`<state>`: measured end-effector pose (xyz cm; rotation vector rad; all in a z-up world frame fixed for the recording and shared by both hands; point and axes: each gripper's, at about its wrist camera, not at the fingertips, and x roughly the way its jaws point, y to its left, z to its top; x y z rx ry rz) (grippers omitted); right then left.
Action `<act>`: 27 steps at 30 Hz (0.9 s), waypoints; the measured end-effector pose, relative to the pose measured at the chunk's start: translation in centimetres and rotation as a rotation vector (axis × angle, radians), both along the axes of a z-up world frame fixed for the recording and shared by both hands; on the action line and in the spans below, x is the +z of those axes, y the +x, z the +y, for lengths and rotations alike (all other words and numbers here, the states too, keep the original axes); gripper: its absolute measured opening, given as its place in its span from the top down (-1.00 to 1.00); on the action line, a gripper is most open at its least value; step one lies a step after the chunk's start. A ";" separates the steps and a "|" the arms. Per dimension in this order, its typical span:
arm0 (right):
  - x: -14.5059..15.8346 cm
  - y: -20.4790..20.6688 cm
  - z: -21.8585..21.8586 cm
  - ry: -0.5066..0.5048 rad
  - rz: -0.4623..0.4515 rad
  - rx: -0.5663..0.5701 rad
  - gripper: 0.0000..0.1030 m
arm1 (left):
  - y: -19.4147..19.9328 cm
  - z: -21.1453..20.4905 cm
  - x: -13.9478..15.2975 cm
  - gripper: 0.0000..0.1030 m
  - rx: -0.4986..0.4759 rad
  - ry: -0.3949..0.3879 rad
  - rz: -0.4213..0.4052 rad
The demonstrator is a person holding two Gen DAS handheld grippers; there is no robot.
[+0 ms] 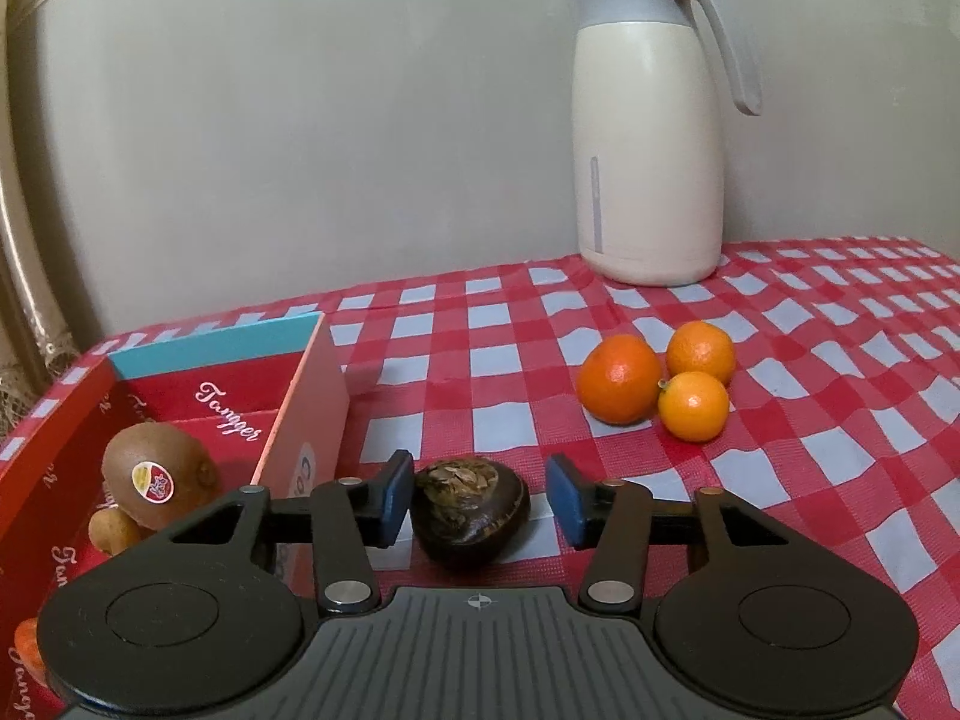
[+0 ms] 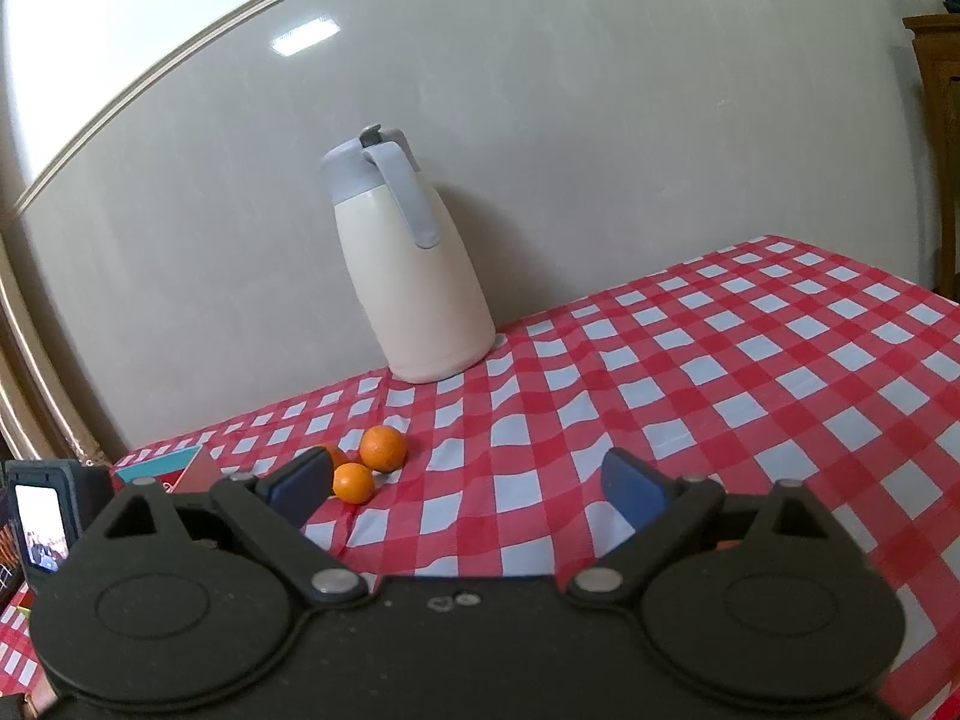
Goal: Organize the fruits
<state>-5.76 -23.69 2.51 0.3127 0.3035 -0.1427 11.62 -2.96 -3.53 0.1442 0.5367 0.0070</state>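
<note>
Left gripper (image 1: pixel 480 495) open around dark fruit (image 1: pixel 471 507), not clamped; kiwis (image 1: pixel 156 474) boxed (image 1: pixel 54 462); three oranges (image 1: pixel 624 381) left; right gripper (image 2: pixel 465 489) open, empty.

Home dining spot, by the look of it. Table against a plain pale wall (image 2: pixel 600 120) with a moulded trim line (image 2: pixel 180 54). Red-and-white checked tablecloth (image 2: pixel 720 360), slightly rumpled. Cream thermos jug (image 1: pixel 645 144) with grey lid and handle stands at the wall. Loose oranges (image 1: pixel 621 381) on the cloth; printed red fruit box (image 1: pixel 228 414) holds a stickered kiwi (image 1: pixel 159 471). Wooden furniture (image 2: pixel 939 138) at far right.
</note>
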 end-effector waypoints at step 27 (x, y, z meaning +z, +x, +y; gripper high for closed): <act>0.2 0.0 0.2 0.007 -0.017 0.010 -0.88 | -1.2 0.5 1.2 0.19 0.000 -0.032 -0.054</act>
